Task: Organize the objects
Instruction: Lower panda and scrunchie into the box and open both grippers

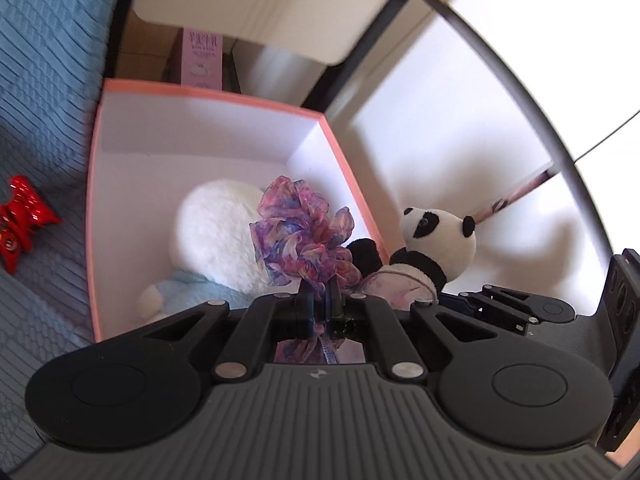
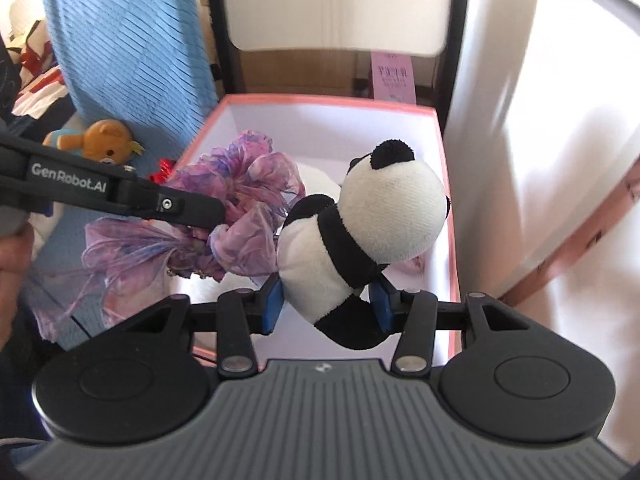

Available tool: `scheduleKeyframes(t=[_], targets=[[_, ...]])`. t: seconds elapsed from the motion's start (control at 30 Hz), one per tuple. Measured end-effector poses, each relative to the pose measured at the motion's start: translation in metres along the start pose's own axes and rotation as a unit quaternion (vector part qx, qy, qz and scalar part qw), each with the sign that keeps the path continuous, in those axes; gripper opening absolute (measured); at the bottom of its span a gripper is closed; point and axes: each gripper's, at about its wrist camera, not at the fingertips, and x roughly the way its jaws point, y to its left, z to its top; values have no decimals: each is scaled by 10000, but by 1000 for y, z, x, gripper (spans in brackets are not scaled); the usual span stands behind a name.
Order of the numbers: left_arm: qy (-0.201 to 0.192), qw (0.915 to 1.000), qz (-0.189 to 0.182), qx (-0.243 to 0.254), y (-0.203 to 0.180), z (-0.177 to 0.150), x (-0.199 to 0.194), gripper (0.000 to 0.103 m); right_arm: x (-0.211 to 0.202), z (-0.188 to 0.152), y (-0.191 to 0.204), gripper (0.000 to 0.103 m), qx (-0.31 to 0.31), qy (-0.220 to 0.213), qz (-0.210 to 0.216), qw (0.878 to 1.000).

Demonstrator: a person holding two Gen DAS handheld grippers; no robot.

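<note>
My left gripper (image 1: 320,296) is shut on a purple-pink ribbon bow (image 1: 300,232) and holds it above the open pink box (image 1: 208,90). In the right wrist view the bow (image 2: 240,204) hangs over the box's left edge (image 2: 200,136). My right gripper (image 2: 328,304) is shut on a panda plush (image 2: 360,232), held above the box. The panda also shows in the left wrist view (image 1: 432,240). A white plush with a light blue top (image 1: 212,236) lies inside the box.
The box sits on a blue quilted cover (image 1: 44,80). A red bow (image 1: 24,220) lies on the cover to the left. A brown bear toy (image 2: 104,140) sits left of the box. A chair (image 2: 340,4) and a pink carton (image 2: 392,76) stand behind it.
</note>
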Motion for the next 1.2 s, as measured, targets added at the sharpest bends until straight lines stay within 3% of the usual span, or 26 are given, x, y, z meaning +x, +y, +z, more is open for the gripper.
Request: scheduleKeyframes(t=[0.23, 0.53, 0.6, 0.63, 0.67, 0.73, 1.2], targets=[[284, 9995, 66, 107, -9, -3, 32, 6, 28, -8, -20, 50, 148, 260, -9, 9996], [397, 9991, 160, 56, -4, -1, 42, 7, 45, -14, -31, 56, 438, 467, -19, 9979], [468, 9988, 147, 67, -4, 0, 40, 15, 43, -14, -34, 60, 505, 488, -26, 9975], [515, 9986, 150, 43, -4, 1, 40, 28, 42, -13, -34, 63, 540, 465, -4, 9975], [572, 9983, 146, 13, -3, 2, 39, 49, 39, -12, -34, 68, 570, 442, 3, 9974], [565, 9983, 131, 10, -4, 3, 34, 62, 34, -9, -34, 71, 631, 378, -14, 9973], [-206, 9988, 172, 407, -13, -3, -58, 65, -26, 6, -4, 71, 972, -151, 181, 9950]])
